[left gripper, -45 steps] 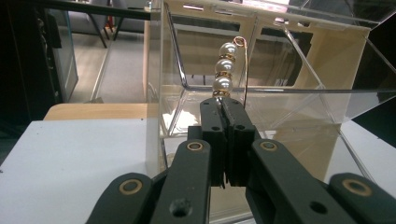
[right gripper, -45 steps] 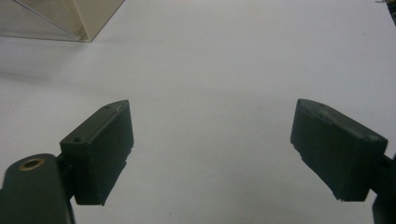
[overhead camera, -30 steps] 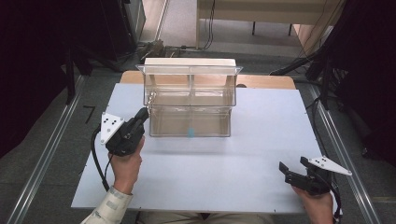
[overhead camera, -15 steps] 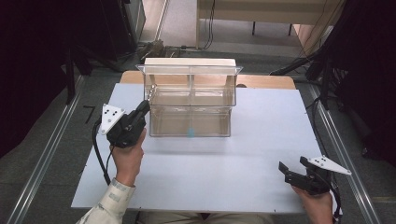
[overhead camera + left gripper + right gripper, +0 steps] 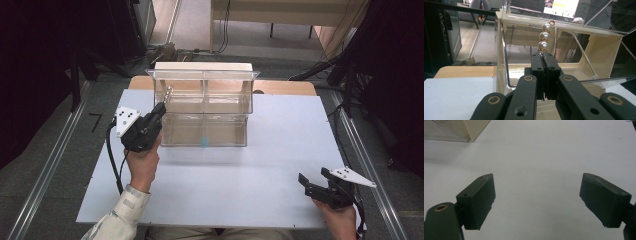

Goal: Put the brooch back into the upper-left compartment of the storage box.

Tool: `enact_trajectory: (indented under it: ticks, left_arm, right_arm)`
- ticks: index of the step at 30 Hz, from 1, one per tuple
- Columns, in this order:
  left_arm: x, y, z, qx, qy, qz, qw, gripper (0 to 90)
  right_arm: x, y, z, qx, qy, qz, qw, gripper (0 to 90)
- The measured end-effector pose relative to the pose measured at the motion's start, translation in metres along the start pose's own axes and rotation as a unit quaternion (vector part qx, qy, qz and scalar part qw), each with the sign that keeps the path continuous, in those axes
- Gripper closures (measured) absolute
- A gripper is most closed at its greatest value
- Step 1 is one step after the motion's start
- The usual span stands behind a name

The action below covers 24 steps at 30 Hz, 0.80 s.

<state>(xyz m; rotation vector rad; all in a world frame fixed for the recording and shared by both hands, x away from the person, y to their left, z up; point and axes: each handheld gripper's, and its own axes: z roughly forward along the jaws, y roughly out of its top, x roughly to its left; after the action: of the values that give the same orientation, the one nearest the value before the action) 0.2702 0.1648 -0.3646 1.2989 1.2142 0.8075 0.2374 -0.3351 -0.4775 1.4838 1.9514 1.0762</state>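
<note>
My left gripper (image 5: 161, 107) is shut on a short string of pearls with gold spacers and a thin wire loop (image 5: 168, 92), held upright at the left front of a clear box (image 5: 227, 109) with a cream back. In the left gripper view the pearls (image 5: 543, 37) rise straight out of the closed jaws of that gripper (image 5: 543, 56), in front of the box's upper left compartment (image 5: 524, 50). My right gripper (image 5: 312, 181) rests open near the table's front right, far from the box. Its jaws (image 5: 537, 178) stand wide apart over bare white table.
The box has two tiers, each split by a divider, and stands at the back middle of the white table sheet (image 5: 285, 150). A small blue item (image 5: 203, 143) lies in the lower tier. A black cable (image 5: 114, 160) trails from the left gripper. Dark floor surrounds the table.
The left hand has carried the pearl string a little farther from the person and to the right, closer to the box's left front. The right gripper has stayed still.
</note>
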Motion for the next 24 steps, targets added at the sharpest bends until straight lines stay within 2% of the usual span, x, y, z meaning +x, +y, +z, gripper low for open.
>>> enact_trajectory:
  ticks: [24]
  left_arm:
    - [0.000,0.000,0.019,0.010,0.009,-0.006,0.9999,87.4]
  right_arm:
    - [0.000,0.000,0.000,0.000,0.002,0.000,1.0000,11.6]
